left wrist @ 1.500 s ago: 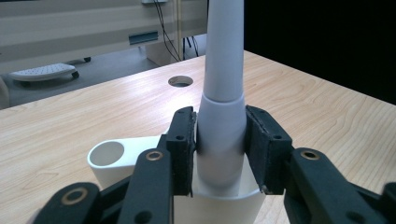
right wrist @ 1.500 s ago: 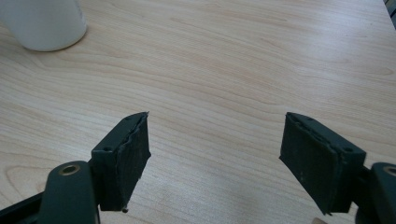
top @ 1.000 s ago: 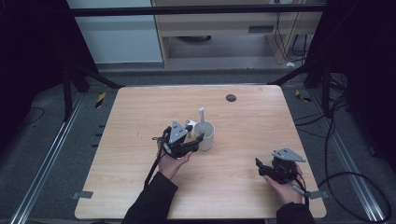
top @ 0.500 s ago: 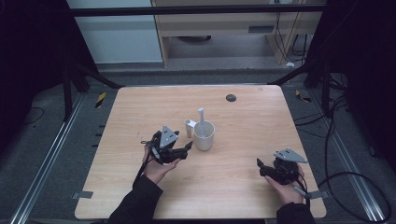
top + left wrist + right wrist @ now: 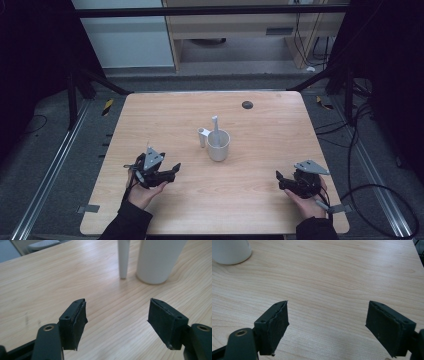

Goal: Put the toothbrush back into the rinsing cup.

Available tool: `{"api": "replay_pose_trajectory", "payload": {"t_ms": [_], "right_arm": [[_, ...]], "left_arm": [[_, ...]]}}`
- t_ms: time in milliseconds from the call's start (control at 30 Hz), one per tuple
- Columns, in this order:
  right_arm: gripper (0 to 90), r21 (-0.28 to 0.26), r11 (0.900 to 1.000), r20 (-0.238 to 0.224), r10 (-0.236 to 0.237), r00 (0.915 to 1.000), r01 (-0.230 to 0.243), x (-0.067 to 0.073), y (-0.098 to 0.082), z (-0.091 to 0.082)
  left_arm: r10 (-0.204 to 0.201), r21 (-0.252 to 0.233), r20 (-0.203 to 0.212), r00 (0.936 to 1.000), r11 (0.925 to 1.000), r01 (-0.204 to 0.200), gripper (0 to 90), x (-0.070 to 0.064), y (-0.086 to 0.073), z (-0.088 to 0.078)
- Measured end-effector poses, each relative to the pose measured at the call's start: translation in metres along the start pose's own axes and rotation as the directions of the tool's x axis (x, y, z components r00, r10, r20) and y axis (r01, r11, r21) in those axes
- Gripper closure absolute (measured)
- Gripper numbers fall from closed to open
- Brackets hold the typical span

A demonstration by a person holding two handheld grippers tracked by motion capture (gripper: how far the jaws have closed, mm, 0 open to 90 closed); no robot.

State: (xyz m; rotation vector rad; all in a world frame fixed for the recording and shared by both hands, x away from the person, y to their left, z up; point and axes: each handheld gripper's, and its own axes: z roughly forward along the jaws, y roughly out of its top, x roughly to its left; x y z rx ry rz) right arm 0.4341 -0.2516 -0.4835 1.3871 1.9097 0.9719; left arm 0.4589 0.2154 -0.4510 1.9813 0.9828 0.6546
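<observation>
Withdrawn from the white cup [image 5: 218, 145], the left gripper [image 5: 175, 169] has just opened, empty; right gripper [image 5: 279, 179] gapes.

One cup [image 5: 218, 145], two white tubes [image 5: 202, 137], perhaps; two tools [image 5: 176, 167].

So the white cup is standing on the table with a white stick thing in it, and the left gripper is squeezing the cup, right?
Not quite. The left gripper is not squeezing the white cup. Its jaws have just been opening and now stand wide apart with nothing between them, well short of the cup, as the left gripper view shows. The rest is right: the cup stands on the table with a white stick in it.
</observation>
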Motion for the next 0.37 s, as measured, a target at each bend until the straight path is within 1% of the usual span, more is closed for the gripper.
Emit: {"api": "replay_pose_trajectory", "payload": {"t_ms": [100, 133, 167, 233, 267, 300, 333, 367], "right_arm": [[17.6, 0.003, 1.0, 0.002, 0.003, 1.0, -0.003, -0.001, 0.0, 0.0], [17.6, 0.003, 1.0, 0.002, 0.003, 1.0, -0.003, -0.001, 0.0, 0.0], [17.1, 0.005, 1.0, 0.002, 0.004, 1.0, -0.004, -0.002, -0.001, 0.0], [16.8, 0.008, 1.0, -0.001, 0.009, 1.0, -0.009, -0.002, -0.001, 0.0], [16.7, 0.009, 1.0, -0.001, 0.009, 1.0, -0.009, -0.002, -0.001, 0.0], [16.7, 0.009, 1.0, -0.001, 0.009, 1.0, -0.009, -0.002, -0.001, 0.0], [16.4, 0.009, 1.0, -0.001, 0.009, 1.0, -0.009, -0.002, -0.001, 0.0], [16.4, 0.009, 1.0, 0.0, 0.008, 1.0, -0.008, -0.002, -0.001, 0.0]], "left_arm": [[-0.017, 0.01, -0.018, 0.9997, 0.9998, 0.017, 30.0, 0.008, -0.01, -0.008], [-0.017, 0.01, -0.018, 0.9997, 0.9998, 0.017, 29.6, 0.008, -0.01, -0.008], [-0.029, 0.022, -0.027, 0.9992, 0.9993, 0.029, 29.0, 0.013, -0.016, -0.012], [-0.029, 0.034, -0.039, 0.9988, 0.999, 0.03, 28.8, 0.016, -0.021, -0.015], [-0.037, 0.04, -0.048, 0.9982, 0.9985, 0.039, 28.7, 0.019, -0.024, -0.017], [-0.037, 0.04, -0.048, 0.9982, 0.9985, 0.039, 28.7, 0.019, -0.024, -0.017], [-0.045, 0.044, -0.059, 0.9973, 0.9979, 0.048, 28.6, 0.023, -0.028, -0.02], [-0.045, 0.044, -0.059, 0.9973, 0.9979, 0.048, 28.4, 0.023, -0.028, -0.02]]}}
